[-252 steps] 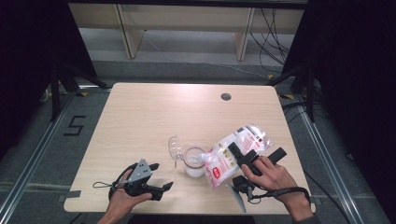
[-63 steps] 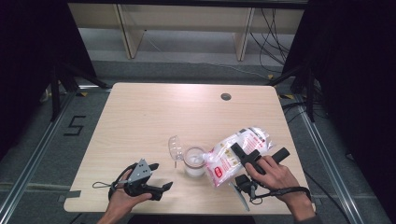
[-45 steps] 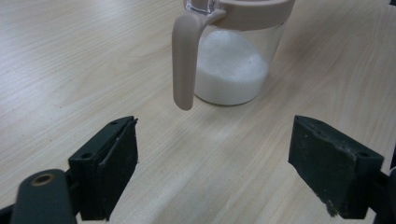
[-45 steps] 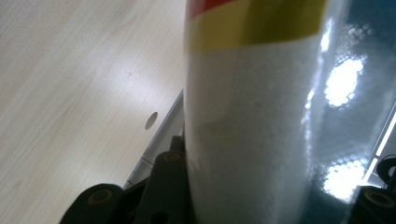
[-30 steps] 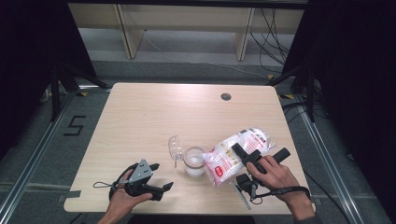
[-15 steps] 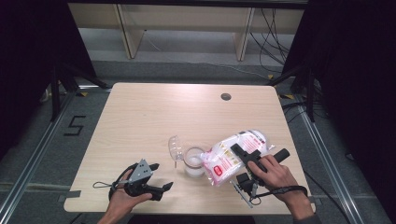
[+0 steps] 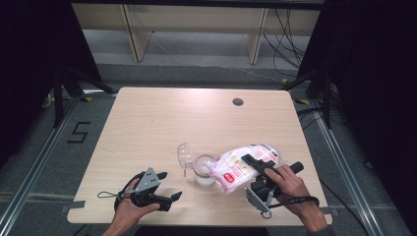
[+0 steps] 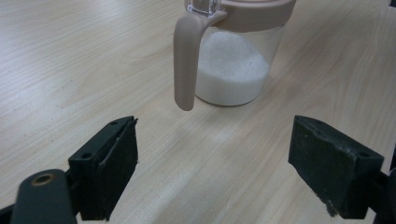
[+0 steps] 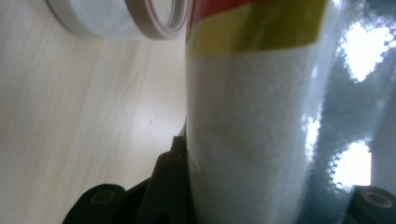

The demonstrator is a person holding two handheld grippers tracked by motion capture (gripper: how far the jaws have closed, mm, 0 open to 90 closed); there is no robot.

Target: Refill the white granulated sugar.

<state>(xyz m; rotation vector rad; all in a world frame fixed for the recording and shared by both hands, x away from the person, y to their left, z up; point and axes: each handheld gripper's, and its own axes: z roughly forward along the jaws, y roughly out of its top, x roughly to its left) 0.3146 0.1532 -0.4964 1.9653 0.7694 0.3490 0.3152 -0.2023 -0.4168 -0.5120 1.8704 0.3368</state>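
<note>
So on the worktop (image 7: pixel 147 123), the right tongs (image 7: pixel 260 169) are clamped on the sugar bag (image 7: pixel 243 164), its long axis slanting down-left so the low end sits right over the open jar (image 7: pixel 203 167). Jar's just left of the bag. Left tongs (image 7: pixel 164 189) wait released, near-left, pointing at the jar handle (image 8: pixel 186 60).
</note>
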